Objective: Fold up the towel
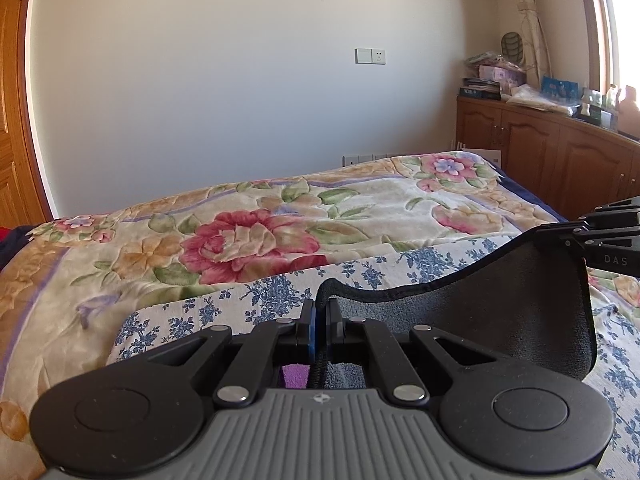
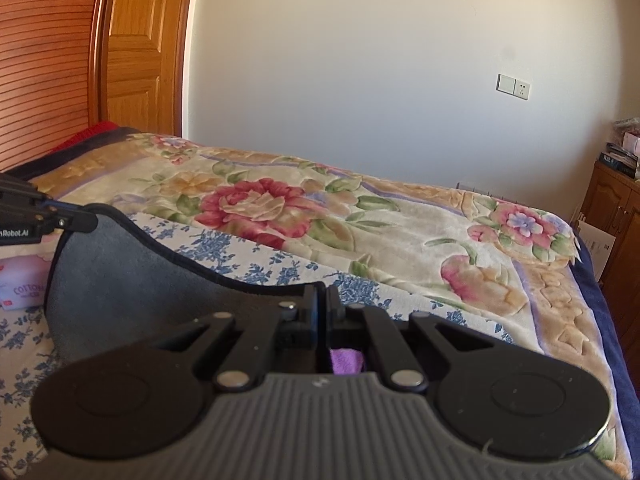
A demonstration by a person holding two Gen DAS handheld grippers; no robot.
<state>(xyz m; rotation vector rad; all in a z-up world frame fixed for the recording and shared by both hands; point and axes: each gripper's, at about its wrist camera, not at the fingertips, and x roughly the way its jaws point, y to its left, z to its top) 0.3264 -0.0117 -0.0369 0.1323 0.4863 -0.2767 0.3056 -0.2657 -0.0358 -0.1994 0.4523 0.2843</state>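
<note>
A dark grey towel (image 1: 500, 308) with a black hem hangs stretched between my two grippers above the bed. My left gripper (image 1: 320, 308) is shut on one top corner of it. My right gripper (image 2: 323, 296) is shut on the other top corner; the towel (image 2: 132, 276) spreads to its left. The right gripper also shows at the right edge of the left wrist view (image 1: 592, 236), and the left gripper at the left edge of the right wrist view (image 2: 60, 218). The towel's lower part is hidden behind the gripper bodies. A purple cloth (image 2: 346, 360) shows below.
The bed carries a blue-flowered white sheet (image 1: 280, 296) and a thick floral blanket (image 1: 256, 236). A wooden cabinet (image 1: 552, 152) with clutter stands at the right. A wooden door (image 2: 144, 48) is at the left. A pink tissue pack (image 2: 20, 284) lies on the sheet.
</note>
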